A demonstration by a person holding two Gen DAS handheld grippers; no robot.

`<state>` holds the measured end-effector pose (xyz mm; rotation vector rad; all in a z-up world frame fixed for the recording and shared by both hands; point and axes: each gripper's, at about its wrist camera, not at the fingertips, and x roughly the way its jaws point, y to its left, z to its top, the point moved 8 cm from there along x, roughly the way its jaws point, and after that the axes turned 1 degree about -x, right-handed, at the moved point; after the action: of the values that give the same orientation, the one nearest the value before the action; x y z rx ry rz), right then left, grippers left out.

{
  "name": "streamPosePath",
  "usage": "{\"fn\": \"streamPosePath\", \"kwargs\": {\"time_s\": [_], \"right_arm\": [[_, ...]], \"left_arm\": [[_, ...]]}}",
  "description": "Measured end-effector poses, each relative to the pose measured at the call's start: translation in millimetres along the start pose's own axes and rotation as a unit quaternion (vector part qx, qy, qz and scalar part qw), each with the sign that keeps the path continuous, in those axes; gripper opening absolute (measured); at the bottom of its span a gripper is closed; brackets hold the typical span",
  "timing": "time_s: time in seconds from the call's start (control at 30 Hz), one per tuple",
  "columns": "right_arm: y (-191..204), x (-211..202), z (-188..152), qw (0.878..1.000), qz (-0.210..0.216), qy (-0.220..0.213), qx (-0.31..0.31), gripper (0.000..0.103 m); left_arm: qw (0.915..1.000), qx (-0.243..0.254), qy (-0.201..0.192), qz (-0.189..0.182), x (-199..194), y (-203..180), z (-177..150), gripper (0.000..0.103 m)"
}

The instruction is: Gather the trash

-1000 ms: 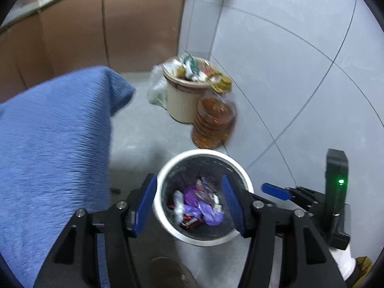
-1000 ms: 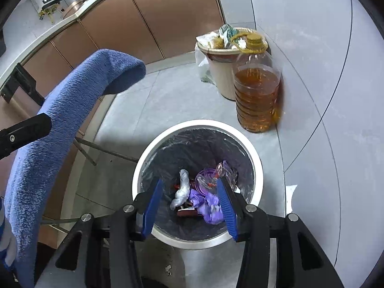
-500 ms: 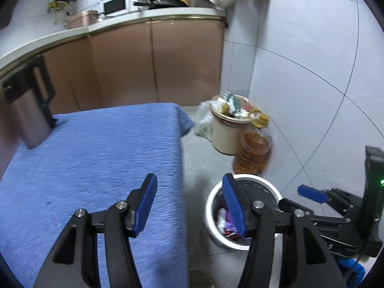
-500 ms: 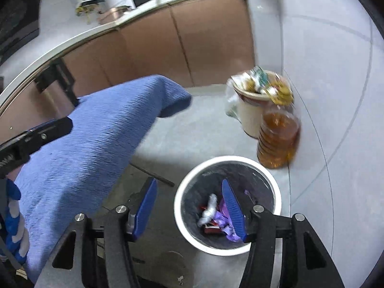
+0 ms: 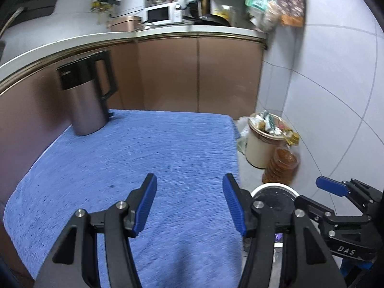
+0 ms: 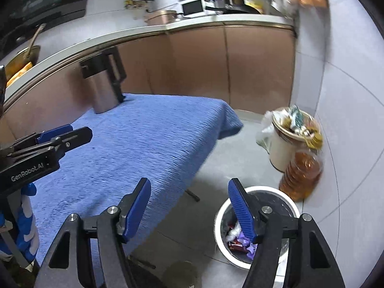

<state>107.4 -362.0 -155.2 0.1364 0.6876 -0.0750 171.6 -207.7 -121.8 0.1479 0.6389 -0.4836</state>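
A white-rimmed trash bin (image 6: 258,189) with a black liner stands on the floor right of the table, with purple and red wrappers (image 6: 240,238) inside. In the left wrist view only its rim (image 5: 273,188) shows behind the finger. My left gripper (image 5: 189,202) hovers open over the blue tablecloth (image 5: 134,163), nothing between its fingers. My right gripper (image 6: 189,206) hangs above the table's edge and the floor; its jaws are opening and hold nothing. The left gripper (image 6: 45,141) shows at the right wrist view's left edge, and the right gripper (image 5: 340,192) at the left wrist view's right.
A steel kettle (image 5: 86,96) with a black handle stands at the table's far left corner. On the floor by the tiled wall sit a cream pot full of rubbish (image 6: 288,139) and an oil bottle (image 6: 302,172). Brown cabinets (image 5: 192,76) and a cluttered counter run behind.
Both grippers rose and swung left from over the bin to above the blue table. The right jaws spread wider. The kettle and counter came into view.
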Motion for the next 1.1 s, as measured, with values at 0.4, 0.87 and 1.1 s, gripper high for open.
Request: {"fn": "streamPosePath", "kwargs": {"time_s": [0.4, 0.87, 1.1], "right_arm": [[52.9, -11.8, 19.8, 0.998, -0.002, -0.025, -0.049, 0.084], [105.0, -27.6, 39.5, 0.995, -0.033, -0.055, -0.082, 0.1], [131.7, -32.2, 47.2, 0.993, -0.041, -0.069, -0.089, 0.103]], "left_arm": [[0.9951, -0.076, -0.026, 0.057, -37.1, 85.6, -12.4, 0.07], [0.9886, -0.096, -0.078, 0.087, -91.0, 141.2, -15.0, 0.07], [0.9842, -0.097, -0.102, 0.108, -117.1, 169.0, -11.1, 0.08]]}}
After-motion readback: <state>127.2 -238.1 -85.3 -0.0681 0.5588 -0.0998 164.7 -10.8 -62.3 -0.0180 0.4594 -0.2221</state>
